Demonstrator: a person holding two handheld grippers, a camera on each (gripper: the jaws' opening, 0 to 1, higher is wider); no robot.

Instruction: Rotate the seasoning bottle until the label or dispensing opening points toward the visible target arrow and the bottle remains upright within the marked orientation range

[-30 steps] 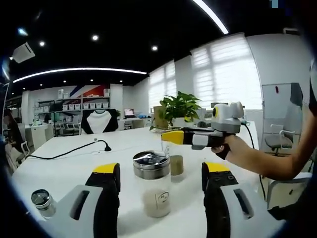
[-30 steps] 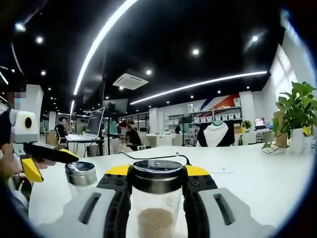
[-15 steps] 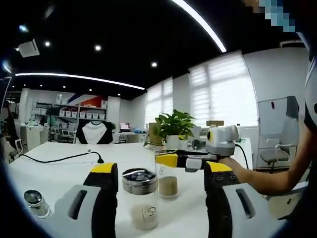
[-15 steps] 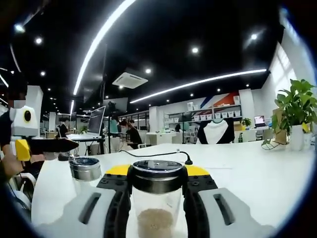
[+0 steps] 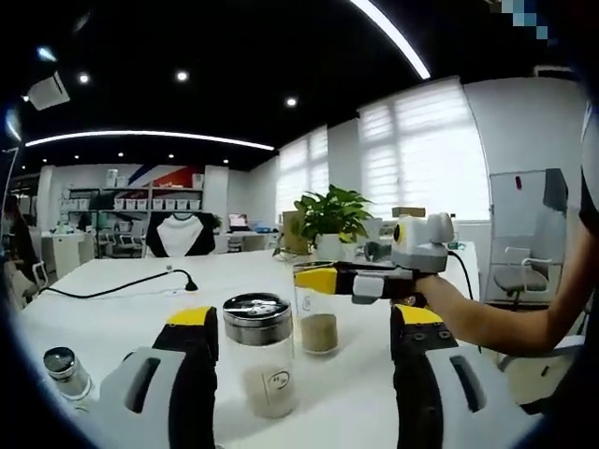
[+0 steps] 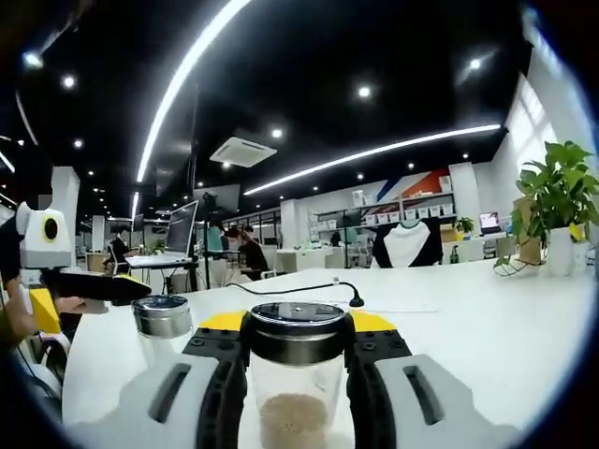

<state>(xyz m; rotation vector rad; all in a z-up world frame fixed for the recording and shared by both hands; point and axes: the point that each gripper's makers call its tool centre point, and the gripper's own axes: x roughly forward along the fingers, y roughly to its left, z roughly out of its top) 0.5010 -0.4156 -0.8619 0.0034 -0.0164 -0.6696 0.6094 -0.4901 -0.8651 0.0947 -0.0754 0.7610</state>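
A glass seasoning jar [image 5: 259, 360] with a metal lid and pale powder stands upright on the white table [image 5: 112, 309]. It sits between my left gripper's [image 5: 304, 318] wide-apart jaws, close to the left one, its small label facing the camera. Behind it a second jar [image 5: 318, 323] with brown seasoning is clamped by my right gripper [image 5: 318, 281], which a person's hand holds. In the right gripper view, my right gripper [image 6: 298, 323] is shut on that metal-lidded jar [image 6: 298, 374]. The first jar [image 6: 164, 323] and the left gripper [image 6: 103, 290] stand to its left.
A small metal-capped bottle [image 5: 65, 371] stands on the table at the left. A black power cable [image 5: 122, 288] runs across the far side. A potted plant [image 5: 337, 210] sits behind the jars. The person's forearm [image 5: 505, 318] reaches in from the right.
The left gripper view has shifted a little, so the labelled jar now sits nearer the left jaw. The right gripper has kept its hold on the other jar.
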